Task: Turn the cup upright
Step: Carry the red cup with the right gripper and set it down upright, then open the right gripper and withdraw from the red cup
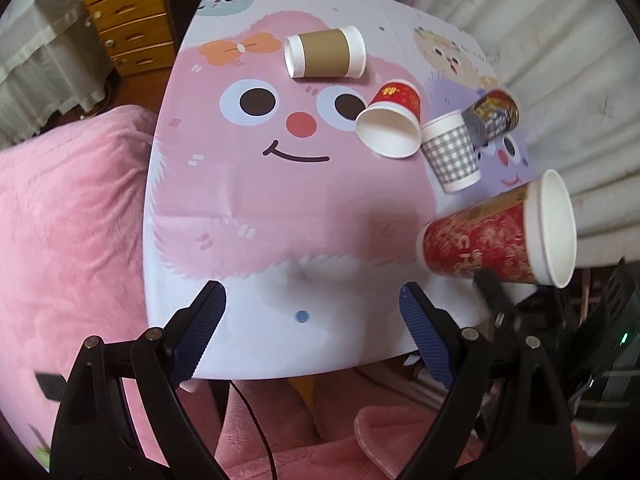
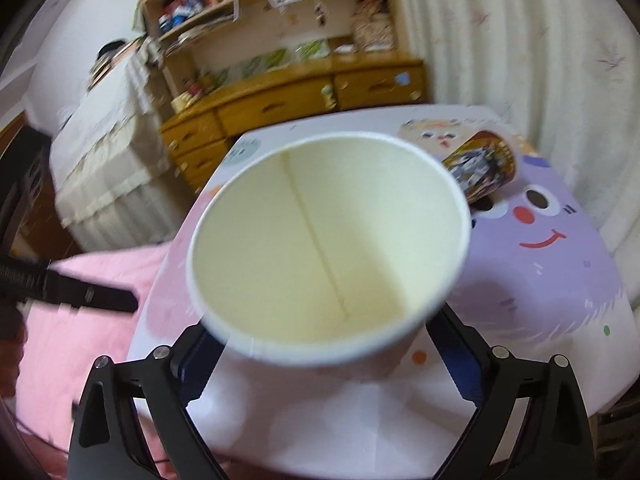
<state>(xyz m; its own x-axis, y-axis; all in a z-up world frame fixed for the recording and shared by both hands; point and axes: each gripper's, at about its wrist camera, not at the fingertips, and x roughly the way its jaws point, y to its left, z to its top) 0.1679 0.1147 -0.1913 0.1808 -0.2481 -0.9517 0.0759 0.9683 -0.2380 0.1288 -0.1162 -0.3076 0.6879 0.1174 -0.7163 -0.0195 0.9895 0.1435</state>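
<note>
My right gripper [image 2: 320, 344] clamped the red cup [image 1: 496, 236] tilted beside the checked cup [image 1: 452, 152], risking a knock, while my left gripper [image 1: 312, 320] gaped empty.

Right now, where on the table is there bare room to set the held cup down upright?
The right gripper holds the big red cup. Free: the table's near-left stretch, from the printed smile to the left gripper. Crowded: the far right, where the small red cup, checked cup and dark patterned cup cluster; the brown cup lies farther back.
</note>
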